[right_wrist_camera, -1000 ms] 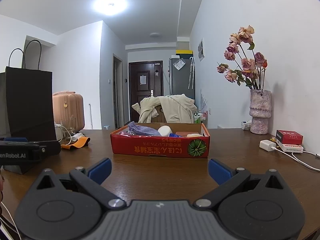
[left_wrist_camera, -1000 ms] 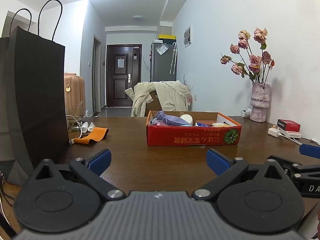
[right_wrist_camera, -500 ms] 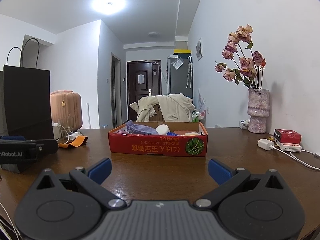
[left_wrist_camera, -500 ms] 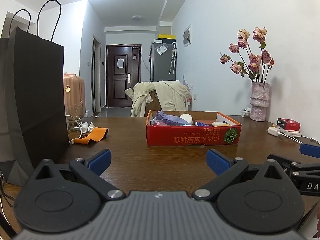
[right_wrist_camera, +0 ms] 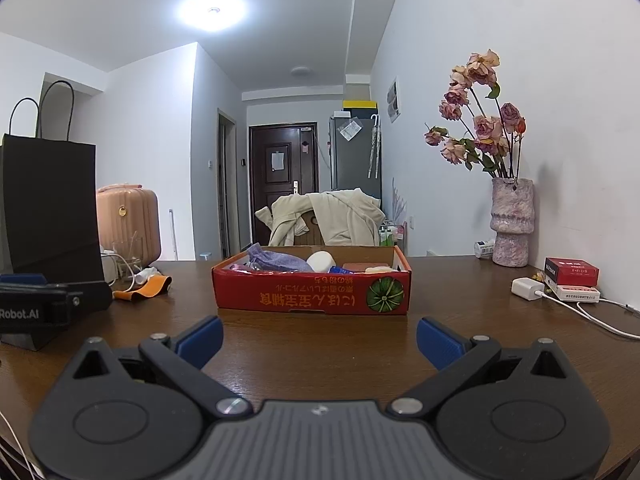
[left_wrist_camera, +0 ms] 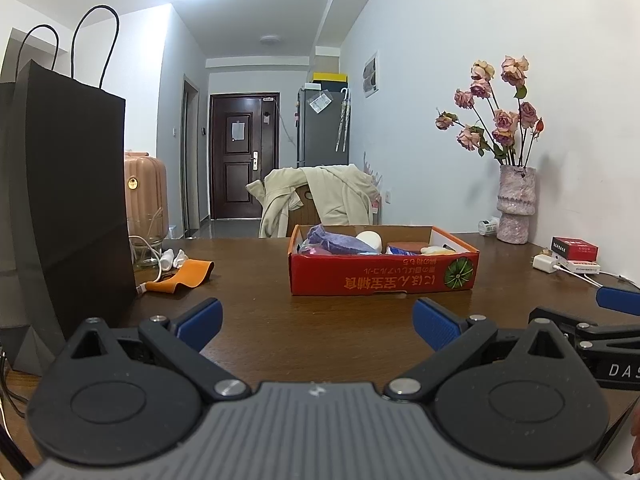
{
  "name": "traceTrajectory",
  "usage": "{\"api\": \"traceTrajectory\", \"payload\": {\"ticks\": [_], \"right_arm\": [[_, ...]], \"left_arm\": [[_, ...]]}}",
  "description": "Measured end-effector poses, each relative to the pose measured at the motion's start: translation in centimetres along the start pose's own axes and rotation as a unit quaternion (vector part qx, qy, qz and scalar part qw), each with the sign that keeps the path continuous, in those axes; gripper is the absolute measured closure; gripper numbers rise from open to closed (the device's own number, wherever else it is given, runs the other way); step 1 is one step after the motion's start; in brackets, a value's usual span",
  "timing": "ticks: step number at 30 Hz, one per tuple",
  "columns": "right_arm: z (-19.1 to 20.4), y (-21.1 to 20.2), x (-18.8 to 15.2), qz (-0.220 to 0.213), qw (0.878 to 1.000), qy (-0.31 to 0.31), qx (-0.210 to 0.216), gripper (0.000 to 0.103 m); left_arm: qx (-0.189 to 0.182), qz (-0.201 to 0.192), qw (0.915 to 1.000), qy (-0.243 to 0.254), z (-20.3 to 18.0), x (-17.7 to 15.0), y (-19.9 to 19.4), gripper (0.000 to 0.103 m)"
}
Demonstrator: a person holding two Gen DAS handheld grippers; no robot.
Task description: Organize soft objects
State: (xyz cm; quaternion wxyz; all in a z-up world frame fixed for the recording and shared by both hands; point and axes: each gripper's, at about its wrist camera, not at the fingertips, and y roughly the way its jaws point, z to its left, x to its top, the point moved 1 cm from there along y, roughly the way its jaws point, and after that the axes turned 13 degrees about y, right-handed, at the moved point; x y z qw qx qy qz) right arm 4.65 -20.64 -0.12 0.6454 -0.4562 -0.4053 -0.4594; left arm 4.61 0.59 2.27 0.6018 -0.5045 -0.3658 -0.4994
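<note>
1. We hold both tools low over the table [right_wrist_camera: 320, 344]. The left gripper [left_wrist_camera: 318, 320] and the right gripper [right_wrist_camera: 319, 336] each have their blue fingers spread wide, with nothing between them.

2. The soft things sit in the red box [right_wrist_camera: 312, 292], which rests on the table straight ahead of both grippers and well apart from them. In it we see a purple cloth [right_wrist_camera: 276, 261] bunched at the left end, a white round thing [right_wrist_camera: 320, 261] next to it, and some flatter pieces to the right that we cannot identify.

3. An orange strap [left_wrist_camera: 184, 276] lies loose on the table left of the box, near the black bag [left_wrist_camera: 68, 200]. It is closer to our left gripper than to our right.

4. We judge the cloth light and limp. It should fold and sag when lifted, so we would pinch a raised fold near its middle, not a trailing edge.

5. The white thing looks rounded and smooth. Whether it is soft we cannot tell. It may slip, so we would close across its widest part.

6. The strap looks thin and flexible. We would take it at the raised loop, where the fingers can get under it.

7. The box wall stands between our fingers and the contents, so we judge we must come in from above.
</note>
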Motion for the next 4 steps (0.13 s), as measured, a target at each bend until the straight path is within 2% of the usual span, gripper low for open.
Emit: {"api": "traceTrajectory", "payload": {"ticks": [4], "right_arm": [[-0.01,-0.02,-0.02,0.0,1.0,0.0,0.0,0.0]], "left_arm": [[-0.004,-0.006,1.0,0.002,0.11,-0.1,-0.12,0.0]]}}
